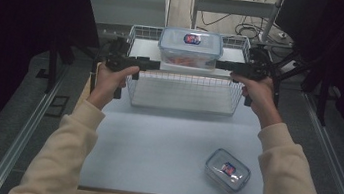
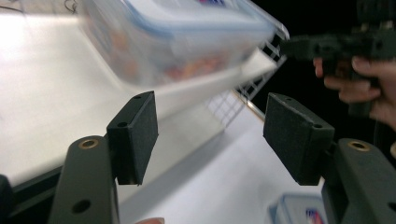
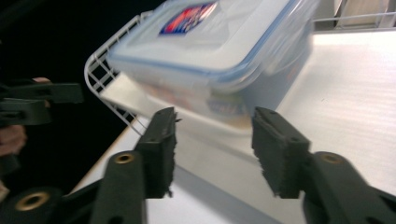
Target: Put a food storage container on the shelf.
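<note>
A large clear container (image 1: 190, 46) with a blue-rimmed lid and orange contents stands in the back half of a white wire basket (image 1: 184, 81). My left gripper (image 1: 156, 65) points at its left side and my right gripper (image 1: 219, 65) at its right side, each a little short of it. In the left gripper view the jaws of my left gripper (image 2: 210, 121) stand open with nothing between the pads (image 2: 135, 135), and the container (image 2: 177, 37) lies ahead, blurred. In the right gripper view my right gripper (image 3: 215, 135) is open too, with the container (image 3: 210, 51) just beyond its pads (image 3: 280, 149).
A small lidded clear container (image 1: 227, 170) lies on the white table (image 1: 153, 145) at the front right. Metal rails run along both sides of the table. Cables and a metal frame stand behind the basket.
</note>
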### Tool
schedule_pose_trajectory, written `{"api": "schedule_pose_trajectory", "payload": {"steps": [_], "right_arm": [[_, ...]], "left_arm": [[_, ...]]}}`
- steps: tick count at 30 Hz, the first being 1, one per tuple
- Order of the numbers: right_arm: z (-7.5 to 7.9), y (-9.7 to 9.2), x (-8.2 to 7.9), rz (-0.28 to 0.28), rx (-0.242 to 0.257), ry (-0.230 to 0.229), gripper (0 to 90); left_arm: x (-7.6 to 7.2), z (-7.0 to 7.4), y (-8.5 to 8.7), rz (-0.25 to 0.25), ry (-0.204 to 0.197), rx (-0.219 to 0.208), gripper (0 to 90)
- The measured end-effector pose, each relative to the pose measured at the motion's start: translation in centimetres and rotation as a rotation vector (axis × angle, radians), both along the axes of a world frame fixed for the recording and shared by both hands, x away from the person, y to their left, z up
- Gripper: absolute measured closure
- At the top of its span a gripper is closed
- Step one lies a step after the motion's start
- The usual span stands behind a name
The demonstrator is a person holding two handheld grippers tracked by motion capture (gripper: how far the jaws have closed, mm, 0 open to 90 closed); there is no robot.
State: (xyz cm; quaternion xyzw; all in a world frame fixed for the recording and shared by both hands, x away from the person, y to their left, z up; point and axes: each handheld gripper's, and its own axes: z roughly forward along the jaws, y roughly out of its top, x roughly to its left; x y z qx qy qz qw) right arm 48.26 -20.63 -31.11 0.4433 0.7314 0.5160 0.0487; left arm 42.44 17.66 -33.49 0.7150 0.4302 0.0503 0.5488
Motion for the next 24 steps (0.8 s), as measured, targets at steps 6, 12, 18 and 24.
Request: {"api": "schedule_pose_trajectory", "payload": {"steps": [6, 12, 18, 24], "right_arm": [[-1.0, 0.9, -1.0, 0.04, -0.063, -0.038, 73.2], [-1.7, 1.4, -1.2, 0.078, -0.095, -0.057, 87.3], [-2.0, 2.0, -0.8, 0.077, -0.105, -0.065, 89.7], [-2.1, 3.1, 0.3, 0.053, -0.118, -0.07, 89.8]], "left_arm": [[-2.8, -2.4, -0.9, -0.045, -0.02, 0.027, 34.9], [-4.7, -4.7, -1.2, -0.074, -0.021, 0.024, 34.6], [-5.8, -6.4, -1.0, -0.086, -0.017, 0.023, 34.5], [-5.9, -7.9, -1.0, -0.096, 0.01, 0.025, 34.1]]}}
